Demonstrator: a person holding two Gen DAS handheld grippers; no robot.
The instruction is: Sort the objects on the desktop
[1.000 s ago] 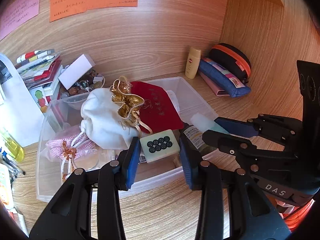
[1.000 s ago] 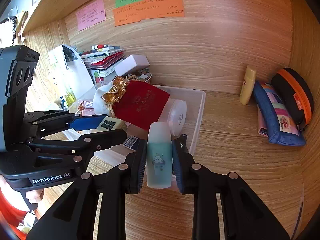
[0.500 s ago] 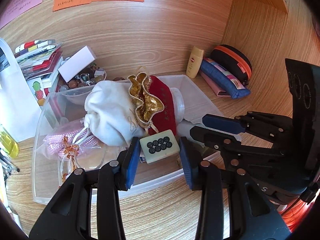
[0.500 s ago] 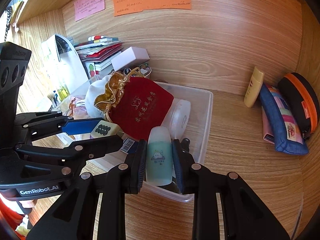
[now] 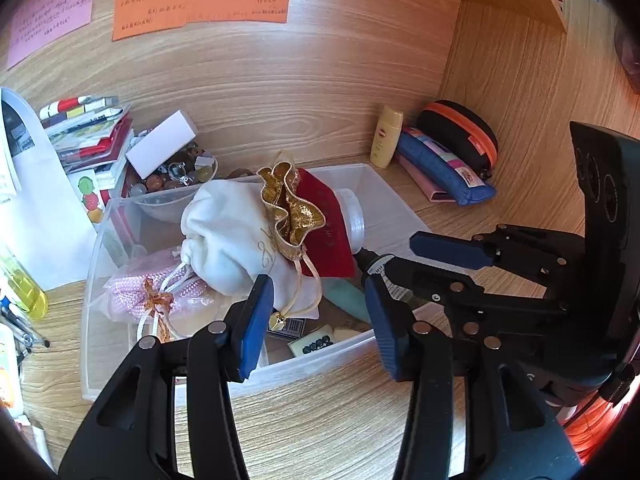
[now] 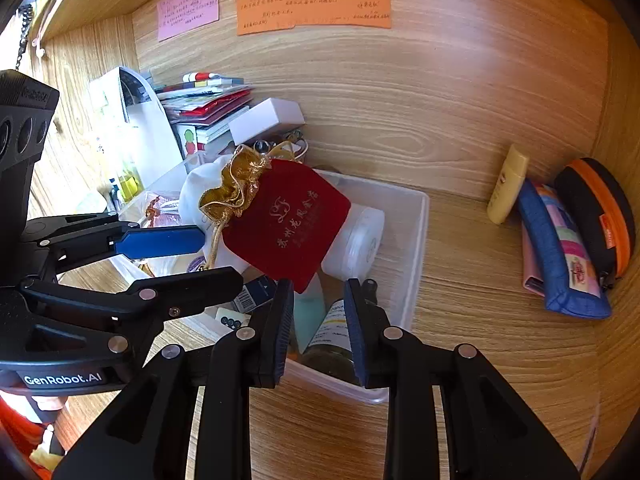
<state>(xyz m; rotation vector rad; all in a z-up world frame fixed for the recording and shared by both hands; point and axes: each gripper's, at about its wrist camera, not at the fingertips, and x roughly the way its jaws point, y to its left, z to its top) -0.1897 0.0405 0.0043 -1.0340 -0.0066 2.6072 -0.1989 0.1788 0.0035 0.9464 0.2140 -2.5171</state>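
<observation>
1. Left gripper [image 5: 316, 316]: black frame with ribbed blue pads; jaws are opening and nothing is pinched between them. They stand over the near wall of the bin.
2. Right gripper [image 6: 316, 320]: same build; the gap is narrow and widening, with no pad contact visible. A mint-green bottle [image 6: 310, 312] and a brown glass bottle [image 6: 332, 340] lie in the bin behind the gap.
3. Clear plastic bin [image 5: 132, 368] on the wood-grain desk [image 5: 320, 432]: rectangular, thin-walled, translucent.
4. Contents: a mahjong tile [image 5: 312, 345] (pale, dark dots) lying flat on the bin floor by the near wall; a soft white drawstring pouch [image 5: 228, 232]; a red velvet pouch [image 6: 286, 220] with crinkled gold lining; a pink knitted item [image 5: 160, 288] in film.
5. Outside the bin, against the back panel: a cream tube [image 5: 386, 142], a blue fabric case [image 5: 444, 176], a rounded black case with orange zip [image 5: 464, 132].
</observation>
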